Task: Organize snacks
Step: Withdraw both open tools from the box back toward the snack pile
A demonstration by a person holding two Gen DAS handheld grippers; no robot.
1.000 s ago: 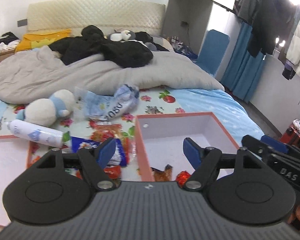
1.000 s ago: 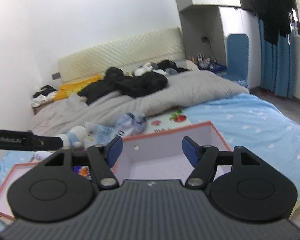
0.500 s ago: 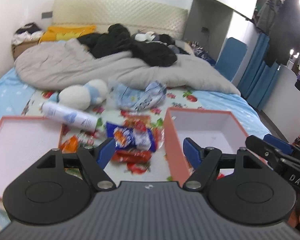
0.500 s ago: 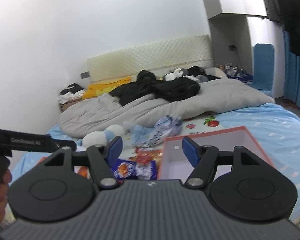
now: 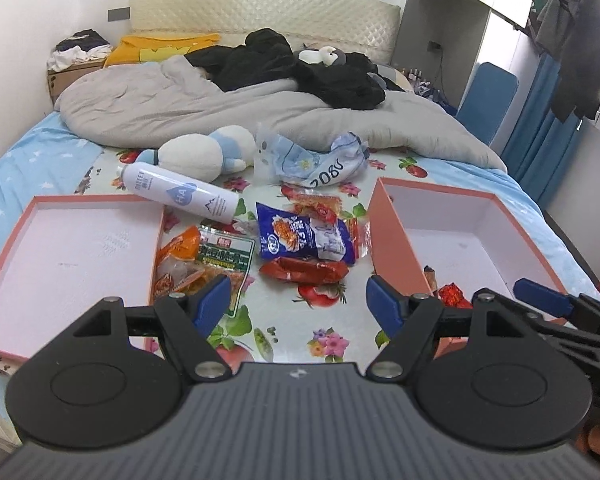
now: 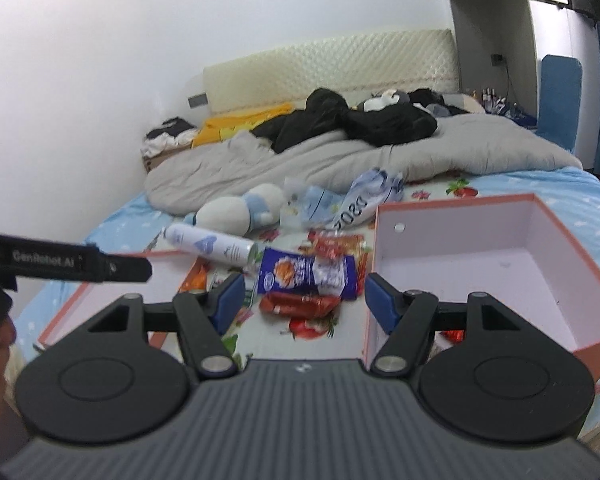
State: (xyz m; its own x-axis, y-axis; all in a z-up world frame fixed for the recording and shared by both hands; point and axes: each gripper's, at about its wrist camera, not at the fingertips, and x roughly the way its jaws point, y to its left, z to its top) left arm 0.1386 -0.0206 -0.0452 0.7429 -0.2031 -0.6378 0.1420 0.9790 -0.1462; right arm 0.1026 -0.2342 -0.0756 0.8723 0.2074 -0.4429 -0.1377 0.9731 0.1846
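Between the shallow lid (image 5: 80, 256) on the left and the deep box (image 5: 460, 240) on the right lie the snack packets (image 5: 304, 240), within reach; left gripper (image 5: 298, 300) and right gripper (image 6: 304, 296) hover near, fingers wide, empty; a few sweets already sit in the box's near corner.

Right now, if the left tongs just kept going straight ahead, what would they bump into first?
Probably the red snack packet, lying on the flowered sheet just beyond the open left tongs; the blue chip bag sits behind it. Depth is uncertain.

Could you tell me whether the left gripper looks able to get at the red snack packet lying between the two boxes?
Probably yes. The left gripper is open and empty, and the red snack packet lies flat just ahead of it on the mat, nothing covering its near side; only the blue snack bag overlaps its far edge.
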